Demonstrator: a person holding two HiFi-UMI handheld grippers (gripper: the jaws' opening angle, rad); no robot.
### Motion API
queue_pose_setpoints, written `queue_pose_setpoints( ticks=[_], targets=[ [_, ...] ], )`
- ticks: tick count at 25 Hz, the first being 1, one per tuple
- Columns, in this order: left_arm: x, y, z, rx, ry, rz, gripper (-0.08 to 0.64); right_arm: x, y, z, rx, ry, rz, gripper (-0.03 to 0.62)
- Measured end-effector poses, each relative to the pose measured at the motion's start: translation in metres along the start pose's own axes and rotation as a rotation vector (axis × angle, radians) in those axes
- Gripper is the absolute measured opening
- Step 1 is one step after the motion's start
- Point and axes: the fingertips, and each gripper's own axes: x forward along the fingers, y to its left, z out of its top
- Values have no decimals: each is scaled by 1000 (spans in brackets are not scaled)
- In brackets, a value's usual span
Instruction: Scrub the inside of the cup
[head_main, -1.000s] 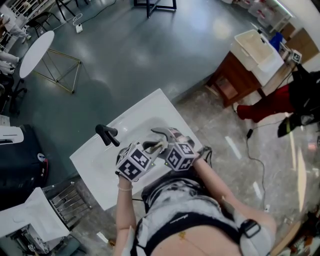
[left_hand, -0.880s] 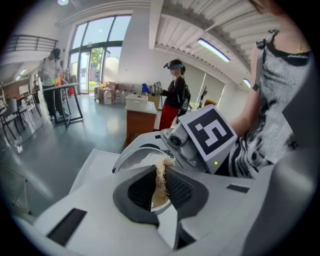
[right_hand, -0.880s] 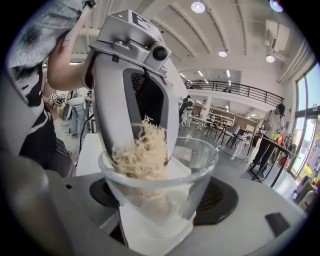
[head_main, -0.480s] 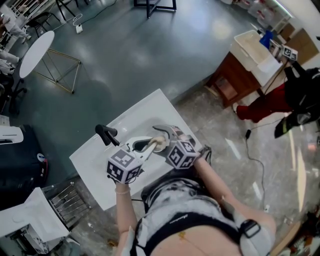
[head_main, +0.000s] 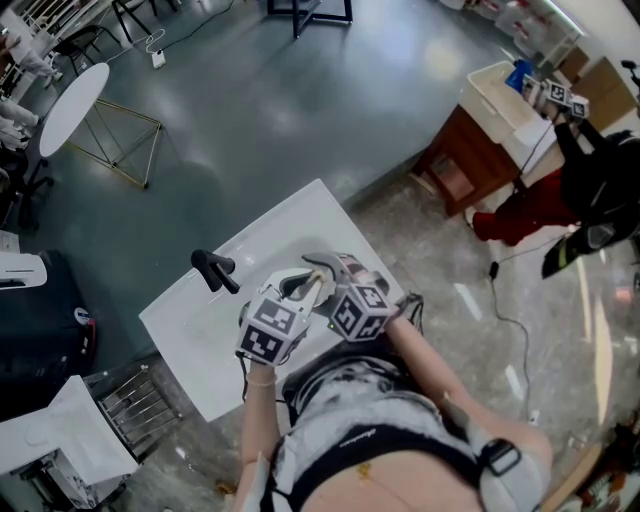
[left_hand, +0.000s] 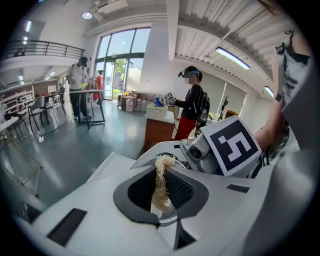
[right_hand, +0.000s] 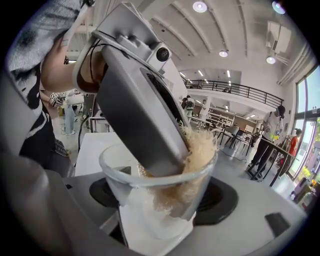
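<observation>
In the right gripper view a clear glass cup (right_hand: 159, 197) sits sideways between the pads of my right gripper (right_hand: 162, 212), which is shut on it. My left gripper (left_hand: 161, 172) is shut on a thin tan loofah scrubber (left_hand: 160, 184). Its grey fingers (right_hand: 142, 115) reach into the cup's mouth, and the loofah (right_hand: 200, 152) presses against the inner wall. In the head view both grippers meet over the white sink top (head_main: 195, 345). The left gripper (head_main: 300, 293) is lower left and the right gripper (head_main: 328, 272) beside it. The cup is mostly hidden there.
A black faucet (head_main: 214, 268) stands on the sink top left of the grippers. A brown wooden cabinet (head_main: 468, 152) and a person in black and red (head_main: 565, 195) are at the upper right. A wire rack (head_main: 130, 405) stands at lower left, and a round white table (head_main: 72, 103) at far left.
The left gripper slid down-left half a second ago and has come back up toward the cup with the loofah. The right gripper and cup have stayed put.
</observation>
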Motion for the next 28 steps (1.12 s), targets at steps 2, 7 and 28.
queue_pose_setpoints(
  ticks=[2,7,28],
  targets=[
    [2,-7,-2,62,12,-31,48,-1,0,0,1,3,-2,399],
    [3,-21,-8,139,66,-112,48,-2,-3,-3,-20,7,-13,399],
    [-22,3,6,298,-12,77,49,-5,-8,1,-20,-2,-30,399]
  ],
)
